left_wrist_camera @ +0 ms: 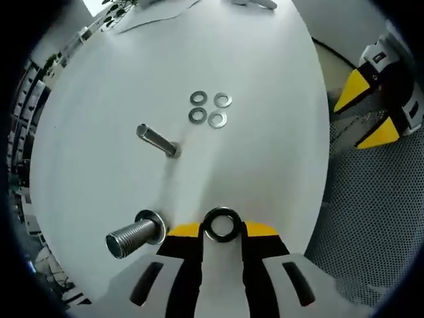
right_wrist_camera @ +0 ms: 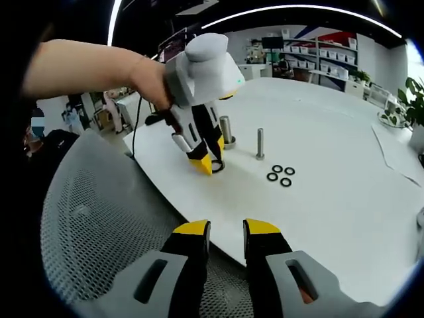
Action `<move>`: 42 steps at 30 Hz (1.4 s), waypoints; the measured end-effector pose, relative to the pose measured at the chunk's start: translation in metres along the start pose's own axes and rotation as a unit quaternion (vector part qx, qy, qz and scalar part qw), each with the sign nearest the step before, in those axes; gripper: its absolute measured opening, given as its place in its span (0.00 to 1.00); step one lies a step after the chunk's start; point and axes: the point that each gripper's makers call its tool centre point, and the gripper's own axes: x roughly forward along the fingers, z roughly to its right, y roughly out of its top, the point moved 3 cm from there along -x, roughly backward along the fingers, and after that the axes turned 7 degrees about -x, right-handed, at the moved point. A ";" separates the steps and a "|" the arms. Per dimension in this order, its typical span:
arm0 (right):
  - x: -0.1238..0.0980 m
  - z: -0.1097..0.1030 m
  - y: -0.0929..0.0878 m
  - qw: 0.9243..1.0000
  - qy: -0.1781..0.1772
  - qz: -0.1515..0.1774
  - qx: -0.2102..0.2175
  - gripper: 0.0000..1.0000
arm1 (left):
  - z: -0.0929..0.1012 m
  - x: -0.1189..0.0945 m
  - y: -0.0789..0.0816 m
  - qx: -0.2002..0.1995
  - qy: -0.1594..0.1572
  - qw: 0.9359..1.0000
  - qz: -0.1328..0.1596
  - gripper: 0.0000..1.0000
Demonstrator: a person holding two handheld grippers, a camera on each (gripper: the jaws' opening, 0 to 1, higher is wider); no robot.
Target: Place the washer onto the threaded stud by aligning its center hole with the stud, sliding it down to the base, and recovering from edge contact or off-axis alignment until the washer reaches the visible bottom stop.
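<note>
Low in the left gripper view, the left gripper [left_wrist_camera: 222,228] has its yellow-tipped black jaws closed on a shiny metal washer [left_wrist_camera: 222,224], a flat ring held with its round hole facing the camera, just above the smooth white table [left_wrist_camera: 265,152]. Just left of it at the lower left of the frame stands a thick threaded stud [left_wrist_camera: 134,236], ribbed silver, with a washer-like collar at its base. Farther up the frame a slimmer plain bolt [left_wrist_camera: 158,140] stands on its head, and beyond it four loose washers [left_wrist_camera: 209,108] lie flat in a tight cluster. At the right edge the right gripper [left_wrist_camera: 371,109] hangs over a grey perforated mesh surface [left_wrist_camera: 371,205]. In the right gripper view, the right gripper [right_wrist_camera: 227,227] shows its jaws narrowly parted with nothing between them, at the table's curved edge above the mesh. At upper centre a hand [right_wrist_camera: 149,78] grips the white body of the left gripper [right_wrist_camera: 211,163], tips down at the table beside the stud [right_wrist_camera: 226,130], with the bolt [right_wrist_camera: 260,144] and loose washers [right_wrist_camera: 280,175] to the right.
</note>
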 end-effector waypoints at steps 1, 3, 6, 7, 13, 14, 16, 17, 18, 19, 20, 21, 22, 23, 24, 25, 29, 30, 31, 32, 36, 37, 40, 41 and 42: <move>0.000 0.000 0.000 1.000 0.000 0.000 0.000 0.23 | 0.000 0.000 0.000 0.002 0.001 1.000 0.001 0.19; 0.000 0.000 0.000 1.000 -0.001 0.001 0.000 0.23 | 0.001 -0.001 -0.001 0.003 0.004 1.000 0.009 0.19; 0.000 0.001 0.000 1.000 -0.002 0.000 0.001 0.23 | 0.001 -0.002 -0.003 -0.003 0.009 1.000 0.027 0.18; 0.000 0.001 0.000 1.000 -0.003 0.000 0.001 0.23 | 0.001 -0.002 -0.003 -0.003 0.012 0.999 0.032 0.18; 0.000 0.002 -0.001 1.000 -0.006 0.000 0.003 0.23 | -0.001 -0.003 -0.009 -0.078 0.027 0.989 0.119 0.19; 0.000 0.002 0.000 1.000 -0.006 0.000 0.003 0.23 | -0.001 -0.003 -0.010 -0.093 0.028 0.987 0.125 0.19; 0.000 0.002 -0.001 1.000 -0.007 0.000 0.004 0.23 | -0.003 -0.004 -0.013 -0.106 0.036 0.985 0.130 0.18; 0.000 0.002 -0.001 1.000 -0.007 -0.001 0.004 0.23 | -0.003 -0.004 -0.014 -0.104 0.041 0.985 0.131 0.18; 0.000 0.002 -0.001 1.000 -0.007 -0.001 0.004 0.23 | -0.005 -0.006 -0.014 -0.096 0.054 0.984 0.138 0.18; 0.000 0.002 -0.001 1.000 -0.007 -0.002 0.004 0.23 | -0.007 -0.008 -0.013 -0.094 0.058 0.983 0.144 0.18; 0.000 0.002 -0.001 1.000 -0.006 -0.003 0.004 0.23 | -0.007 -0.012 -0.012 -0.101 0.059 0.981 0.152 0.18; 0.000 0.002 -0.002 1.000 -0.006 -0.004 0.004 0.23 | -0.008 -0.015 -0.011 -0.109 0.059 0.979 0.160 0.18; 0.000 0.001 -0.002 1.000 -0.005 -0.005 0.004 0.23 | -0.009 -0.020 -0.009 -0.120 0.056 0.977 0.170 0.18; 0.000 0.001 -0.002 1.000 -0.005 -0.005 0.004 0.23 | -0.010 -0.023 -0.008 -0.121 0.055 0.976 0.173 0.18; 0.000 0.001 -0.002 1.000 -0.005 -0.005 0.004 0.23 | -0.011 -0.026 -0.007 -0.123 0.056 0.975 0.175 0.18; 0.000 0.001 -0.002 1.000 -0.004 -0.006 0.003 0.23 | -0.013 -0.030 -0.006 -0.122 0.058 0.975 0.178 0.18; 0.000 0.001 -0.002 1.000 -0.003 -0.008 0.002 0.23 | -0.019 -0.041 -0.004 -0.126 0.066 0.972 0.188 0.18; 0.000 0.001 -0.002 1.000 -0.002 -0.008 0.002 0.23 | -0.021 -0.045 -0.003 -0.128 0.070 0.970 0.193 0.18; 0.000 0.000 -0.002 1.000 -0.002 -0.007 0.002 0.23 | -0.022 -0.048 -0.003 -0.128 0.073 0.970 0.194 0.18; 0.000 0.000 -0.002 1.000 -0.002 -0.007 0.002 0.23 | -0.023 -0.050 -0.003 -0.129 0.075 0.969 0.195 0.18; 0.000 0.000 -0.001 1.000 -0.002 -0.005 0.001 0.23 | -0.028 -0.062 0.000 -0.128 0.085 0.965 0.212 0.18; 0.000 0.000 -0.001 1.000 -0.002 -0.005 0.001 0.23 | -0.031 -0.065 -0.001 -0.129 0.087 0.965 0.213 0.18; 0.000 0.001 -0.001 1.000 -0.003 -0.005 0.002 0.23 | -0.036 -0.071 0.000 -0.126 0.094 0.963 0.217 0.18; 0.000 0.001 -0.001 1.000 -0.003 -0.005 0.002 0.23 | -0.037 -0.074 0.000 -0.127 0.095 0.963 0.219 0.18; 0.000 0.001 -0.001 1.000 -0.003 -0.005 0.002 0.23 | -0.040 -0.078 0.002 -0.128 0.096 0.961 0.223 0.18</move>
